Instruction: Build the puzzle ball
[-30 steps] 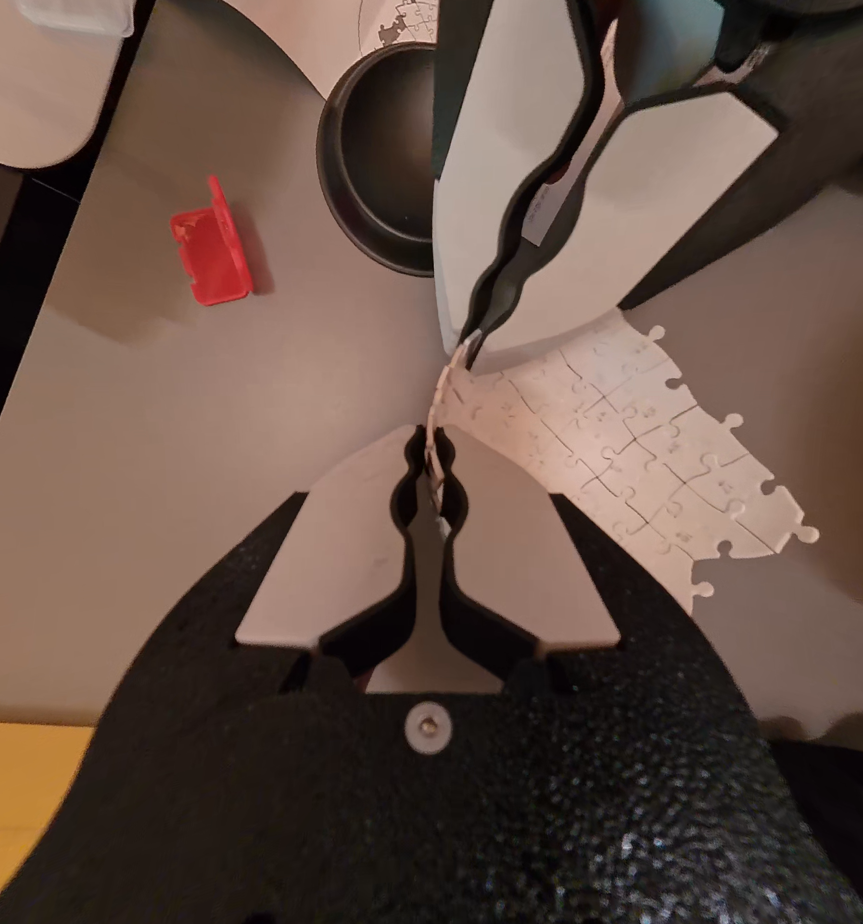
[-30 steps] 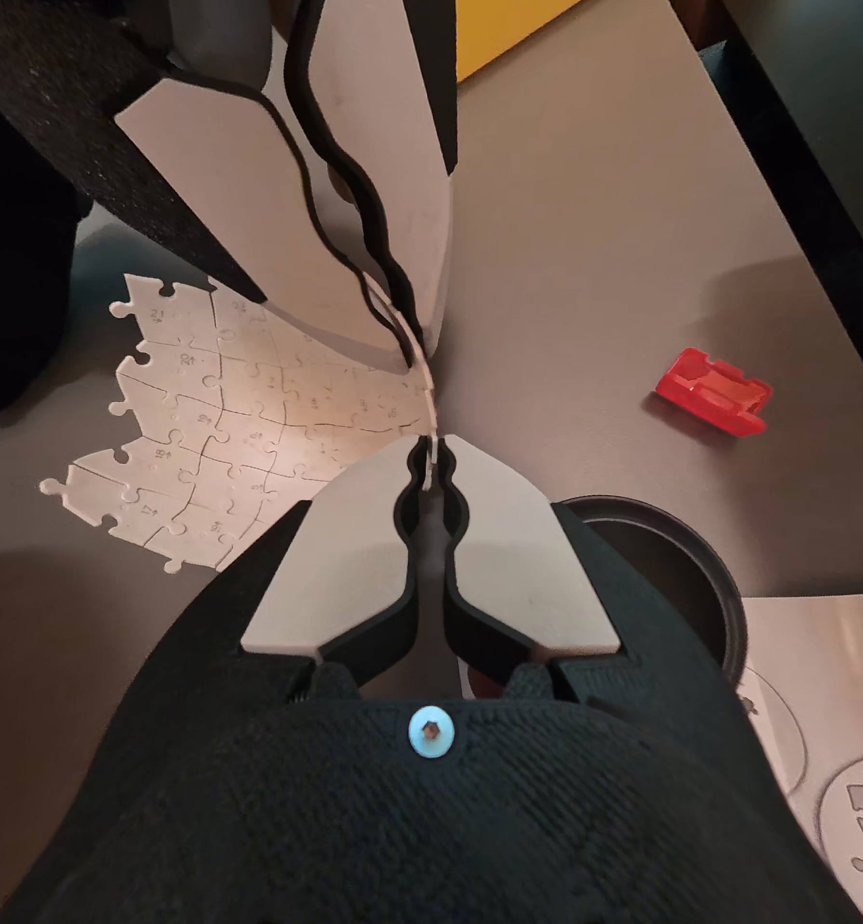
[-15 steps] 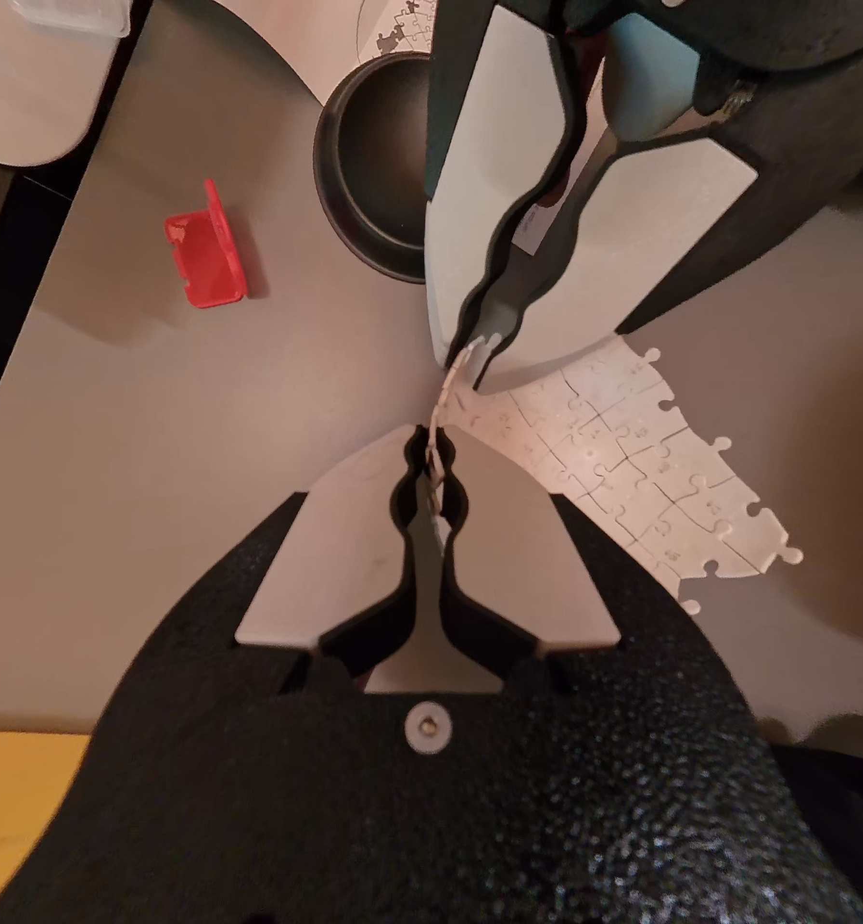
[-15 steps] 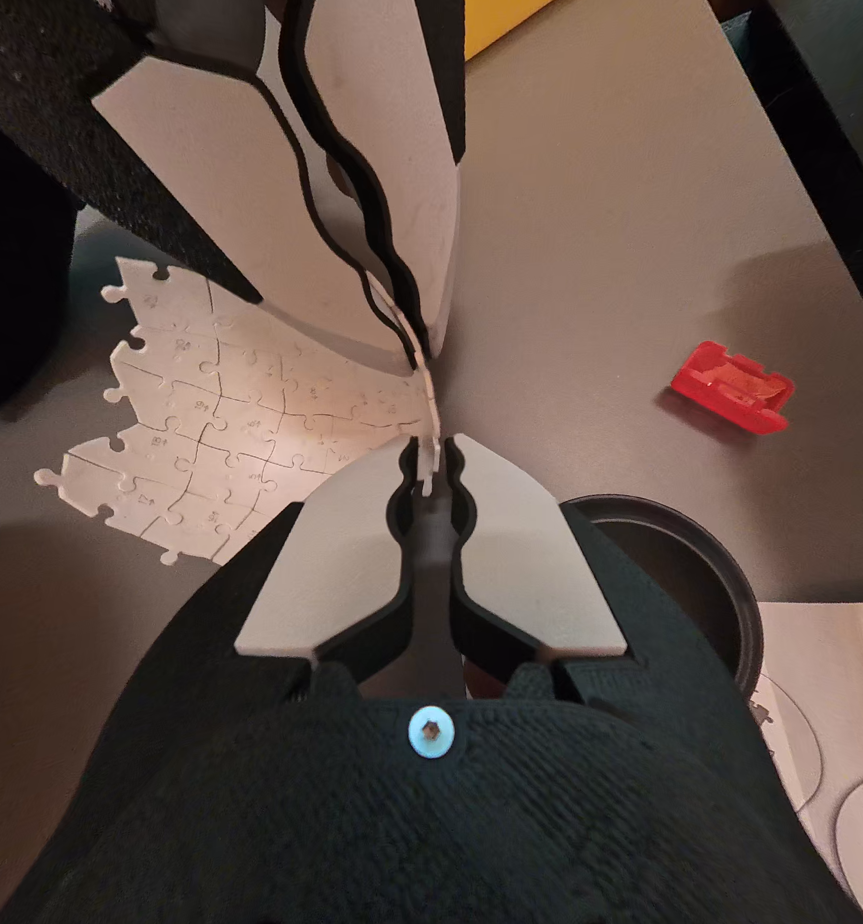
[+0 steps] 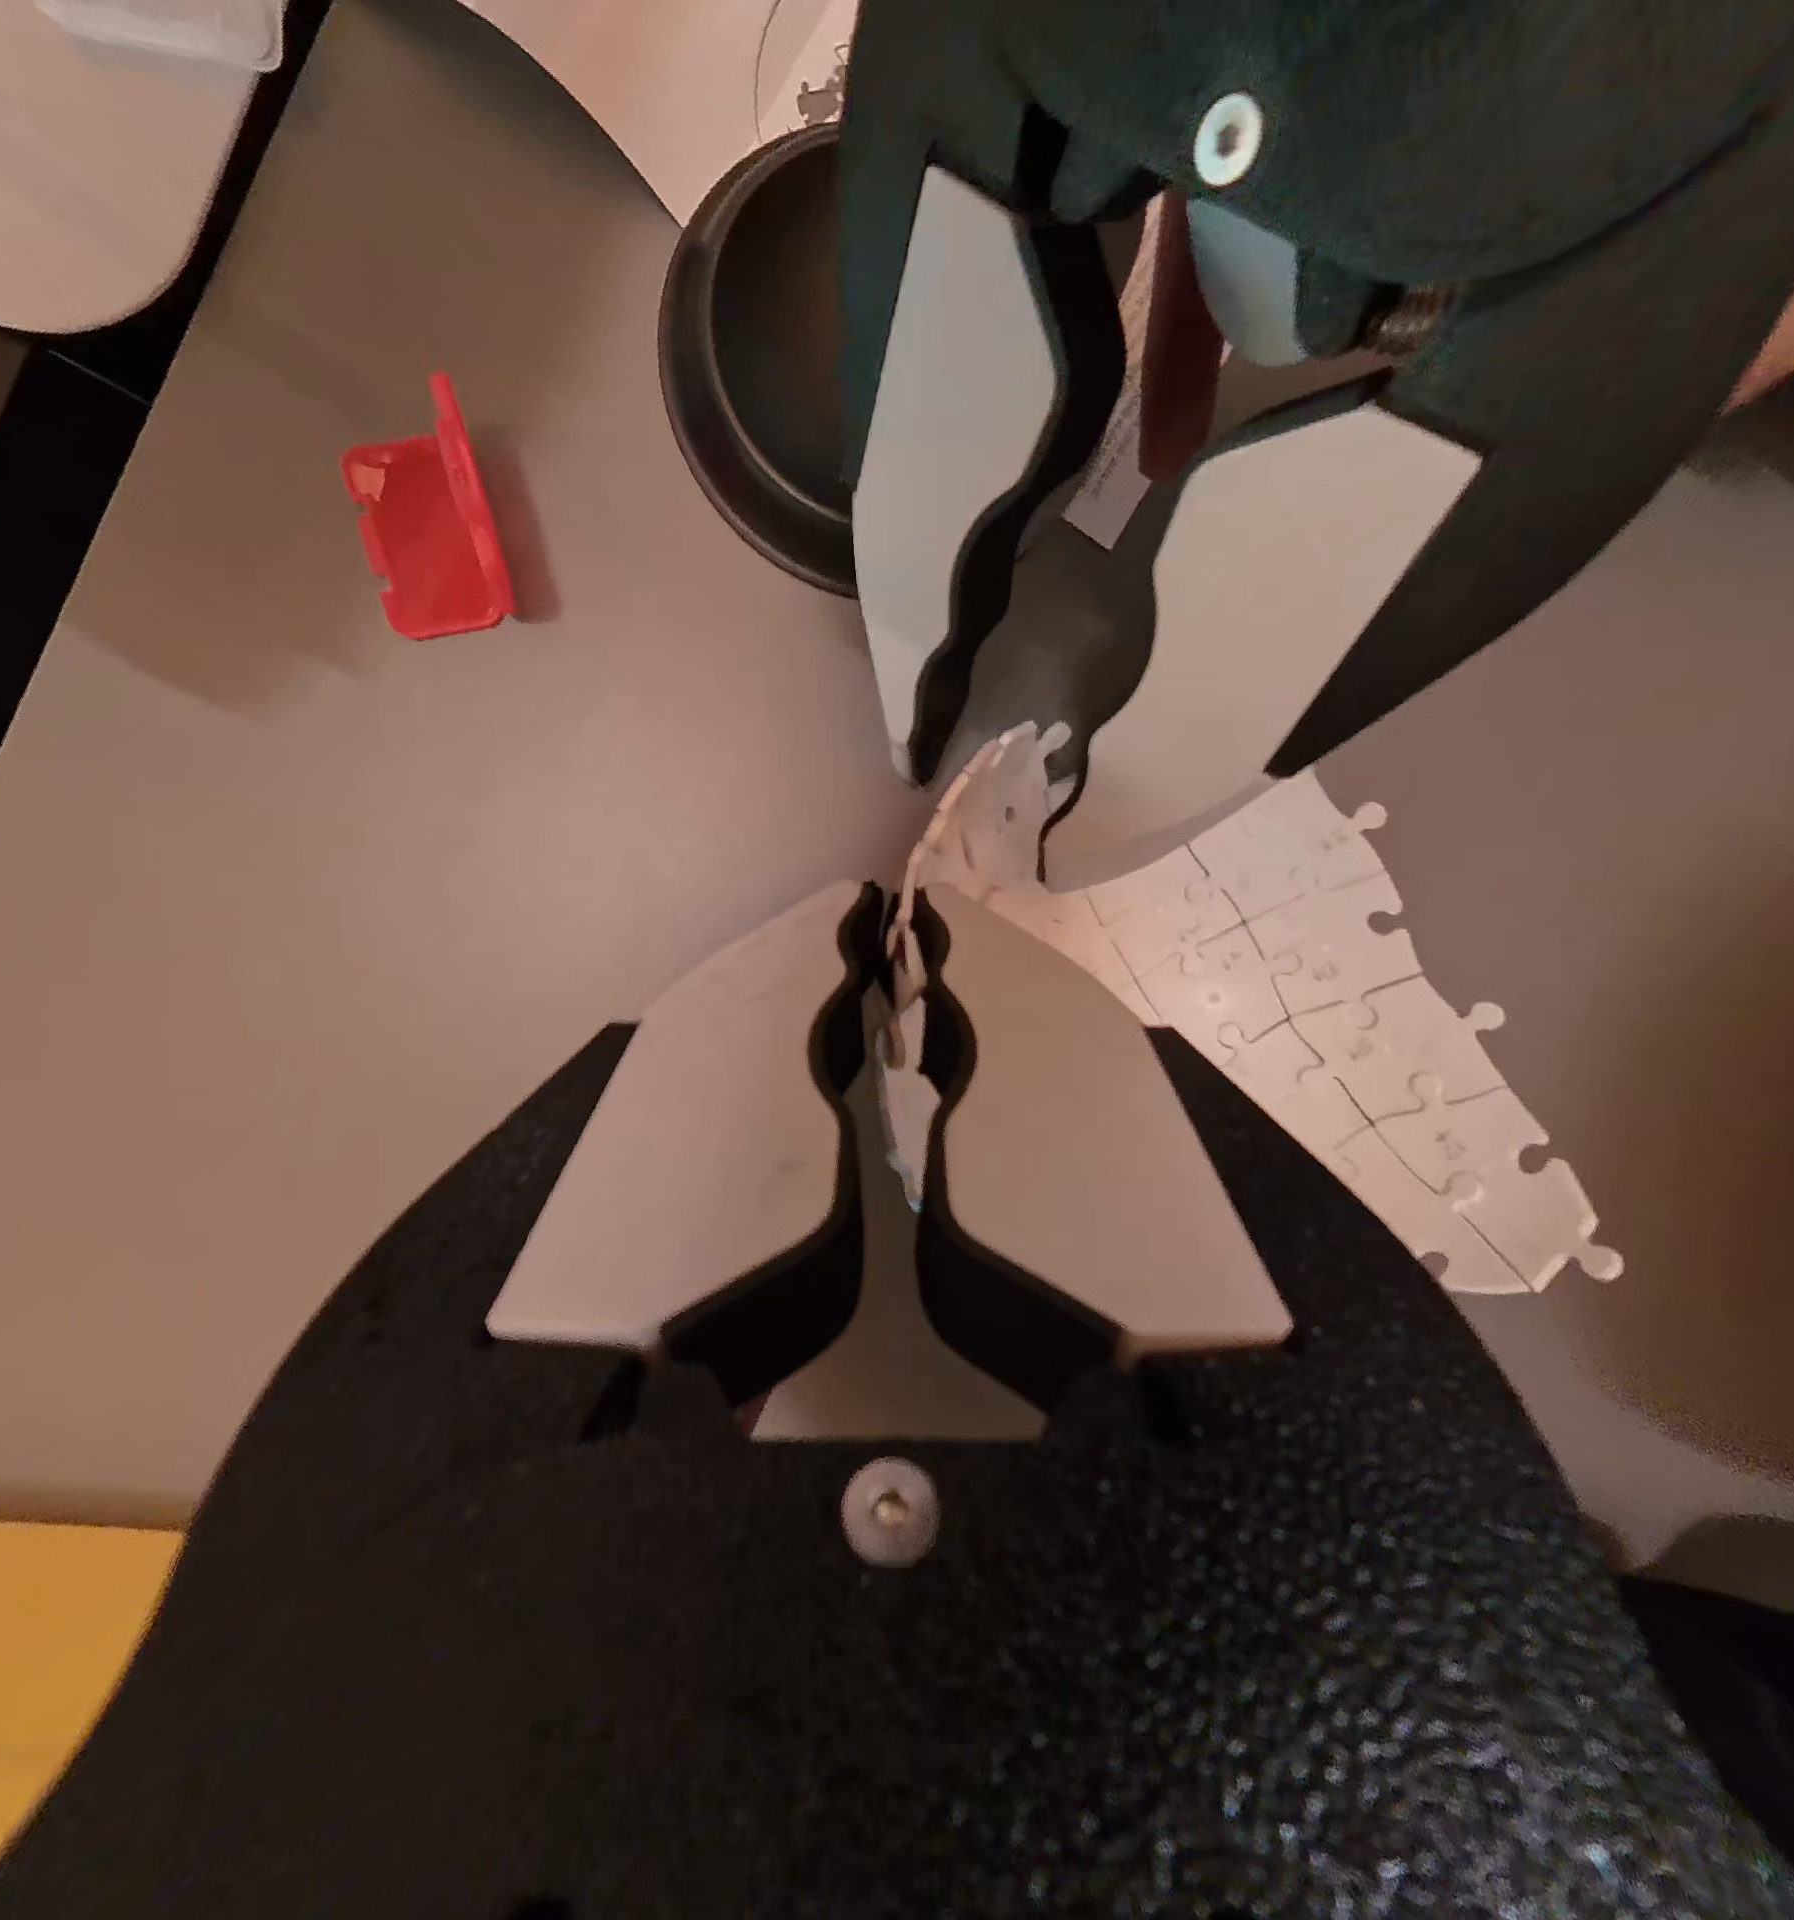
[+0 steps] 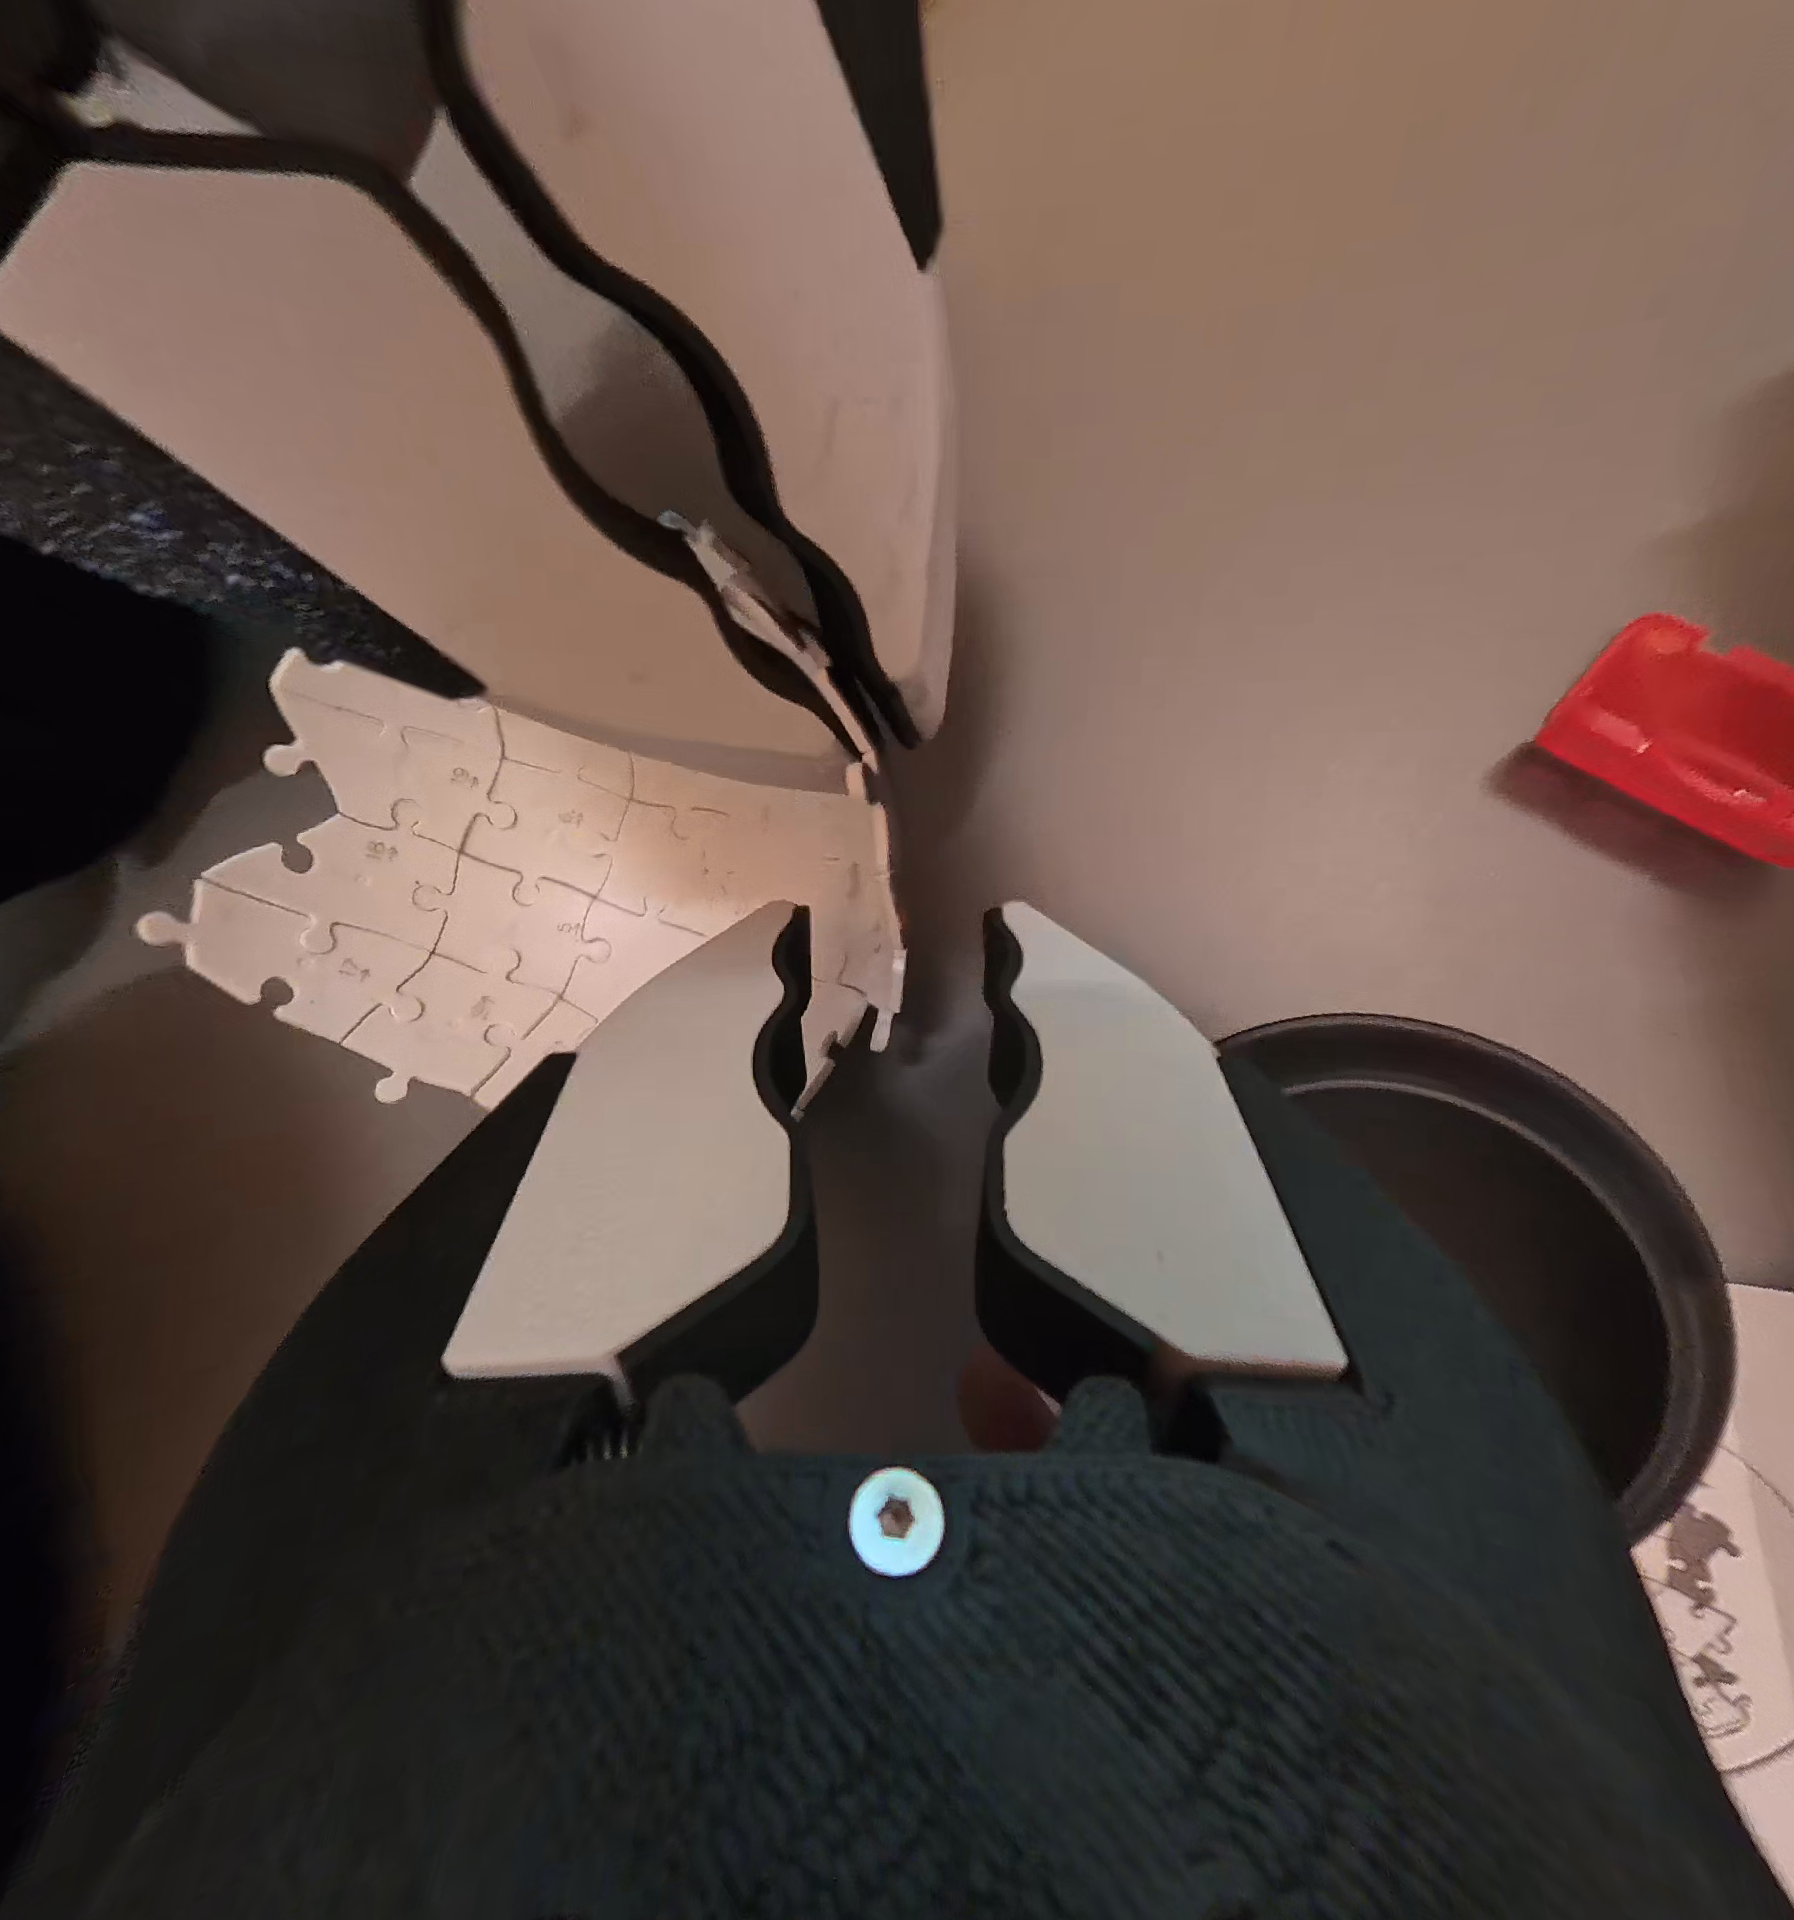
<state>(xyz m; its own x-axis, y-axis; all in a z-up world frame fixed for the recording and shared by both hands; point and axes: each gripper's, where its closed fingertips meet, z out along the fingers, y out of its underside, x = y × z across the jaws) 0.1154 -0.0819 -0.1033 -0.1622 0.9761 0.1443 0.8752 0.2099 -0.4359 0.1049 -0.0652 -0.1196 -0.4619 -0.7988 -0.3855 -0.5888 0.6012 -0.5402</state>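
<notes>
White curved puzzle sheet (image 5: 1308, 1018) raised on edge; interlocked pieces.

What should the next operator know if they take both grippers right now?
Left gripper: shut on the edge of the white puzzle sheet, holding it up off the grey table.
Right gripper: open, jaws straddling the same edge, not clamping.
Black round base sits empty beside the right gripper; red plastic piece lies apart.
Done: a curved panel of interlocked pieces.
Left: the panel is far from a closed ball; regrip on the right and go on joining.
</notes>
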